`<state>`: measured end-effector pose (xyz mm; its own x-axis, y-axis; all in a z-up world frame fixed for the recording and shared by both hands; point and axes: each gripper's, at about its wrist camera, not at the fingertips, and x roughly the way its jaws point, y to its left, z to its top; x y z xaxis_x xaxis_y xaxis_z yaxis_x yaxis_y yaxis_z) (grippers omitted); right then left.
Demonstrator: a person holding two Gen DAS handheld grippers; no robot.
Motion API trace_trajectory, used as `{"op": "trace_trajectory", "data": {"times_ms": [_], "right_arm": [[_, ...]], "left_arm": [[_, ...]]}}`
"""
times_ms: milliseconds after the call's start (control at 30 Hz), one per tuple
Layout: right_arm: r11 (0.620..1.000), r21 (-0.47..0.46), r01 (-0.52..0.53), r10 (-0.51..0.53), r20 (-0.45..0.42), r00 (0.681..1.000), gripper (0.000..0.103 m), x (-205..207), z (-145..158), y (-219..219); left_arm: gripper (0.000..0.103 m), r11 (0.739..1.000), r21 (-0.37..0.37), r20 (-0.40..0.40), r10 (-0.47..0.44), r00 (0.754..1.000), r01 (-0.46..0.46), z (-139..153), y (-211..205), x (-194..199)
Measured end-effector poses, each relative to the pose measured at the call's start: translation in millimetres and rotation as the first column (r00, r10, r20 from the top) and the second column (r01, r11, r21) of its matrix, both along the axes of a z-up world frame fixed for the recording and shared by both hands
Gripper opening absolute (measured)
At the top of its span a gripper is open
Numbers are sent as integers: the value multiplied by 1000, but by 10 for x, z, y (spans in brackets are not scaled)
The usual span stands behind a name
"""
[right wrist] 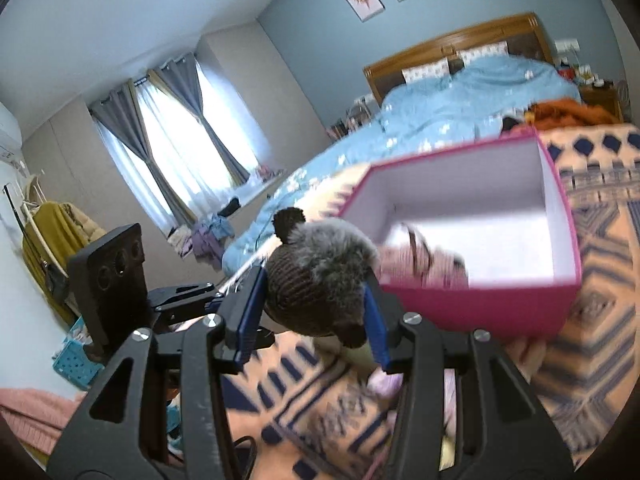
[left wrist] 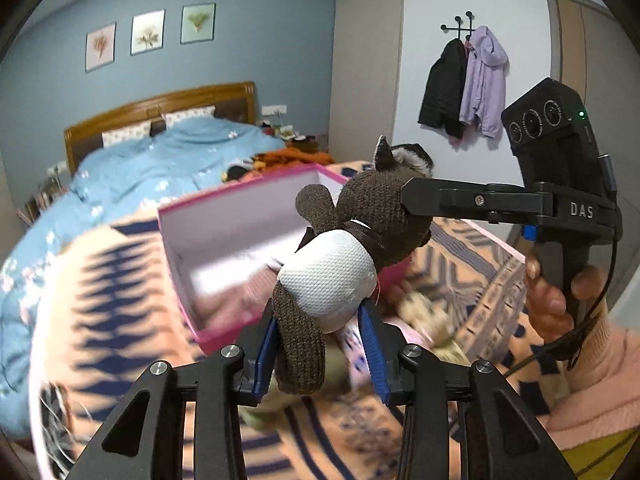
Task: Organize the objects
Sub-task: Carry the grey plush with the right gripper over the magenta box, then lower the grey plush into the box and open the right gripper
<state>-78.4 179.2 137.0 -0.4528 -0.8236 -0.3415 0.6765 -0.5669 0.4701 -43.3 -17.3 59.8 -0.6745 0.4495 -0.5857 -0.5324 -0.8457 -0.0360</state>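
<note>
A brown knitted plush toy with a white shirt hangs in the air between both grippers. My left gripper is shut on its leg and lower body, blue pads on either side. My right gripper is shut on the toy's furry head; in the left wrist view its black finger presses the head from the right. The left gripper also shows at the left of the right wrist view. An open pink box lies just beyond the toy, with a blurred pinkish thing inside.
The box rests on an orange blanket with navy patterns, beside a blue duvet. Blurred soft toys lie on the blanket below the grippers. A person's hand holds the right gripper's handle. Coats hang on the far wall.
</note>
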Motion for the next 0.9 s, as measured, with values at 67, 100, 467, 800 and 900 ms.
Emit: {"op": "trace_trajectory", "data": {"times_ms": [67, 100, 467, 800, 900], "right_arm": [[1000, -5, 2, -2, -16, 1000, 49, -113, 85, -42], [1000, -6, 4, -4, -16, 1000, 49, -181, 108, -64], [999, 0, 32, -32, 59, 998, 49, -806, 18, -214], [996, 58, 68, -76, 155, 985, 52, -1226, -242, -366], [993, 92, 76, -93, 190, 977, 53, -1368, -328, -442]], "left_arm": [[39, 1000, -20, -11, 8, 1000, -8, 64, 9, -127], [39, 1000, -28, -14, 12, 1000, -12, 82, 17, -178], [39, 995, -87, 71, 55, 996, -48, -29, 7, -831], [39, 982, -162, 141, 125, 982, -102, -290, 42, -1387], [39, 973, -196, 153, 156, 976, -125, -377, 58, -1499]]}}
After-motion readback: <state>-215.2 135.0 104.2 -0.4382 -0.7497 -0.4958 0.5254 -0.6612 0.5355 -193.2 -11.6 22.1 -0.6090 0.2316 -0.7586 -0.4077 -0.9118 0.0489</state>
